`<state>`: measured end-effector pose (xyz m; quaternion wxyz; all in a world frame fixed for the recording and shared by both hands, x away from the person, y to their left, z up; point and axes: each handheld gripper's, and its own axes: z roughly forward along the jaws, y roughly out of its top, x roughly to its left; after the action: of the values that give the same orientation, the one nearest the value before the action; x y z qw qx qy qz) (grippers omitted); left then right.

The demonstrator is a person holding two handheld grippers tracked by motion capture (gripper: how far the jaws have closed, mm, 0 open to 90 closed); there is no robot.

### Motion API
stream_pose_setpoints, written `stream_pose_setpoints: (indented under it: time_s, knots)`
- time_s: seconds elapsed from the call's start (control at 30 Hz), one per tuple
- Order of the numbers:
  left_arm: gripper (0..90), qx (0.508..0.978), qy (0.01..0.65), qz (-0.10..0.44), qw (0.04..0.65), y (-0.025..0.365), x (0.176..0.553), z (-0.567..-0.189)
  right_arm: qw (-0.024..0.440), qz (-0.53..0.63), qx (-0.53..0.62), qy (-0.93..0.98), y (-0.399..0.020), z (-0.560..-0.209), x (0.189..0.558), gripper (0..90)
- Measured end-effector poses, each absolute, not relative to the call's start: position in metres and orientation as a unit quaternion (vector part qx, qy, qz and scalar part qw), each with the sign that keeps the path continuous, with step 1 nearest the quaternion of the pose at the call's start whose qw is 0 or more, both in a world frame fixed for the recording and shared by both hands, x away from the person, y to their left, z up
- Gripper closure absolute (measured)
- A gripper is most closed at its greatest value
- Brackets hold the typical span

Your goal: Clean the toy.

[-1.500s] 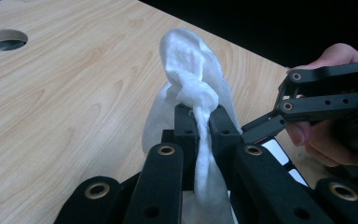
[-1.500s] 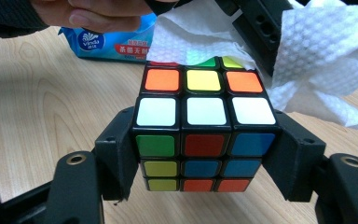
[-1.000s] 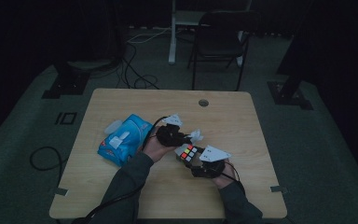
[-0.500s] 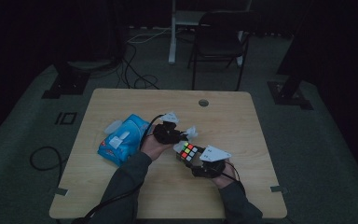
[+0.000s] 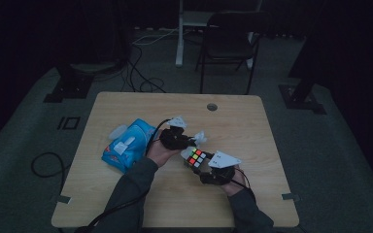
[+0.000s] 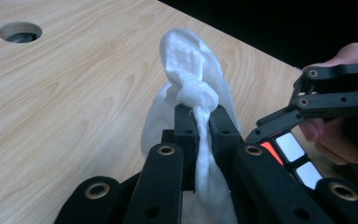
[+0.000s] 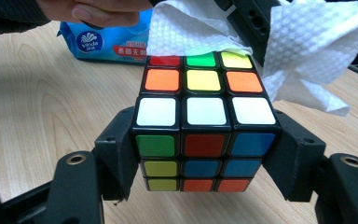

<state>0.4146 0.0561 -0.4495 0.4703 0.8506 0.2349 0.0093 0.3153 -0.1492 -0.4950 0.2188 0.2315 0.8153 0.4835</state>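
Right gripper [image 7: 205, 154] has its jaws clamped on the colourful cube [image 7: 204, 126] just above the worktop [image 5: 252, 126], while the left gripper [image 6: 204, 121] pinches a white wipe [image 6: 191, 84] tight, pressing it against the cube's far top edge.

Glossy plastic puzzle cube [image 7: 204, 123]; soft, dimpled paper wipe [image 7: 307, 51]; shiny plastic-film wipe pack [image 7: 107, 44]; matt black plastic fingers [image 7: 116, 149]; smooth, pale wood-grain table [image 6: 74, 93].
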Motion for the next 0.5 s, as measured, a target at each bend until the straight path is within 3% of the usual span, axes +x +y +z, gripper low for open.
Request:
stream_pose_setpoints:
  time_s: [0.5]
  knots:
    - [86.0, 0.853, 0.214, -0.008, 0.477, 0.0485, 0.4098, -0.4478, 0.218, 0.482, 0.229, 0.817, -0.1484, -0.4954, 0.3152, 34.6]
